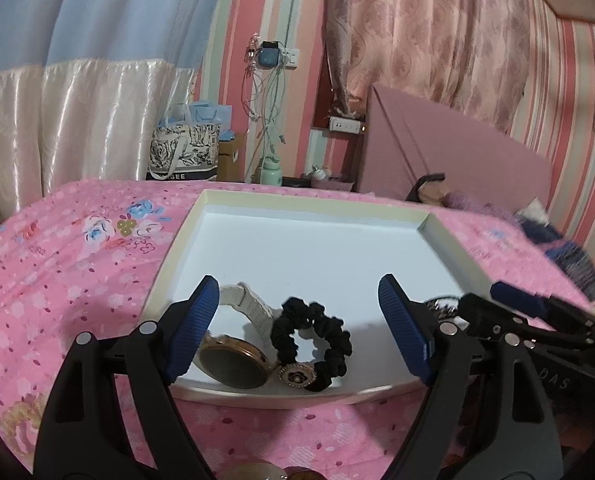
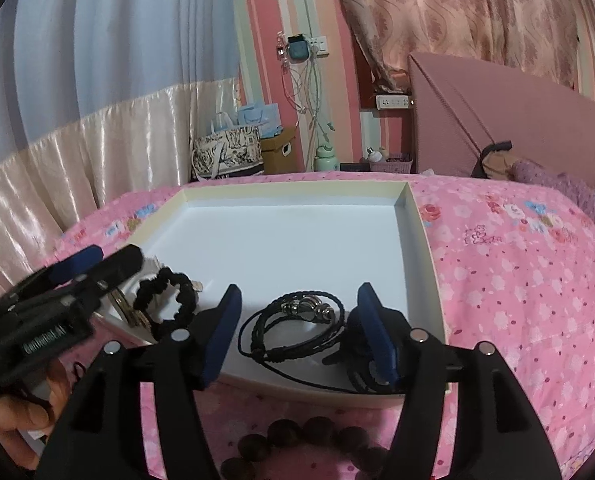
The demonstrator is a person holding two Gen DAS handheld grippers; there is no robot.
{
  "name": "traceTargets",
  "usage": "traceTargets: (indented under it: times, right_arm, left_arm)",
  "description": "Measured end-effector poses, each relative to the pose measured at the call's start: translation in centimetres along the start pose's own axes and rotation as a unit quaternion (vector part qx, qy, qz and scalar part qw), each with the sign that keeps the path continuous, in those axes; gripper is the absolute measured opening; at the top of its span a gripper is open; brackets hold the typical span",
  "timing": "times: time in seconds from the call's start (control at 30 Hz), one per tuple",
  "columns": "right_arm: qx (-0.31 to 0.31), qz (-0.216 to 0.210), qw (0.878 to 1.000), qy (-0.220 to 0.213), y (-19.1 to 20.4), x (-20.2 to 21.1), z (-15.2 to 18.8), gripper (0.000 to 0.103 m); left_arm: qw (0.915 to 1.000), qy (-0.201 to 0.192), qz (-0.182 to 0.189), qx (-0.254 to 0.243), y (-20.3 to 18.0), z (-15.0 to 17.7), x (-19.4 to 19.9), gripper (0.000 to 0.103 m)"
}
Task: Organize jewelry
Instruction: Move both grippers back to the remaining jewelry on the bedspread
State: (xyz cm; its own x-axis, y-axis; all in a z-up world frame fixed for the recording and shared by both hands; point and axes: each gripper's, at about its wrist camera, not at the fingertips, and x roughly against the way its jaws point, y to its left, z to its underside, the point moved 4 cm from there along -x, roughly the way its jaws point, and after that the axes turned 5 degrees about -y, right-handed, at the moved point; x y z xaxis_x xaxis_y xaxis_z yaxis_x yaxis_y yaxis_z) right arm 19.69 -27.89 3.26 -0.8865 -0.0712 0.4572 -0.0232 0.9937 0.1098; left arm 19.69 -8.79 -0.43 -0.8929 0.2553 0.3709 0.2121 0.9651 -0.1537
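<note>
A shallow white box (image 1: 317,248) lies on the pink bedspread; it also shows in the right wrist view (image 2: 297,236). In its near left corner lie a gold watch with a white strap (image 1: 233,362) and a black scrunchie with a flower charm (image 1: 313,338). My left gripper (image 1: 301,328) is open and empty, hovering above them. A black braided cord bracelet with metal beads (image 2: 297,324) lies in the near right part of the box. My right gripper (image 2: 299,334) is open around it, empty. A dark bead bracelet (image 2: 309,440) lies on the bedspread below it.
The box's raised rim (image 2: 417,232) surrounds a mostly bare floor. A pink headboard (image 1: 457,152) and dark clothes (image 1: 569,256) are at the right. A bag (image 1: 183,152) and a bottle (image 1: 271,174) stand beyond the bed.
</note>
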Motion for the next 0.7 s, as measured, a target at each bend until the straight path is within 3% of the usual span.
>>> traceTargets:
  times: [0.17,0.27,0.3,0.4,0.53,0.63,0.7]
  right_arm:
    - [-0.007,0.003,1.0,-0.025,-0.7,2.1,-2.1,0.065]
    - [0.005,0.013,0.999,-0.034,-0.4,4.0,-3.0,0.065]
    - [0.012,0.015,0.999,-0.044,-0.3,5.2,-3.3,0.065]
    - [0.011,0.003,0.998,-0.056,-0.5,7.1,-3.9,0.065]
    - [0.009,0.003,0.999,-0.046,-1.2,8.1,-5.1,0.065]
    - [0.031,0.016,0.999,-0.029,-1.5,9.2,-4.4,0.065]
    - [0.042,0.013,0.999,-0.015,-1.4,10.4,-2.7,0.065]
  left_arm:
    - [0.9982,-0.035,-0.027,0.041,3.5,-3.9,3.1,0.082]
    - [0.9923,-0.092,-0.077,0.028,5.3,-7.2,6.6,0.087]
    - [0.9915,-0.099,-0.081,0.025,5.8,-8.2,7.6,0.093]
    - [0.9901,-0.109,-0.087,0.013,7.7,-10.4,10.5,0.095]
    - [0.993,-0.079,-0.087,0.003,9.9,-9.4,11.8,0.095]
    - [0.9951,-0.06,-0.076,0.015,11.1,-7.3,12.1,0.096]
    - [0.9938,-0.06,-0.093,0.008,11.1,-5.5,12.0,0.096]
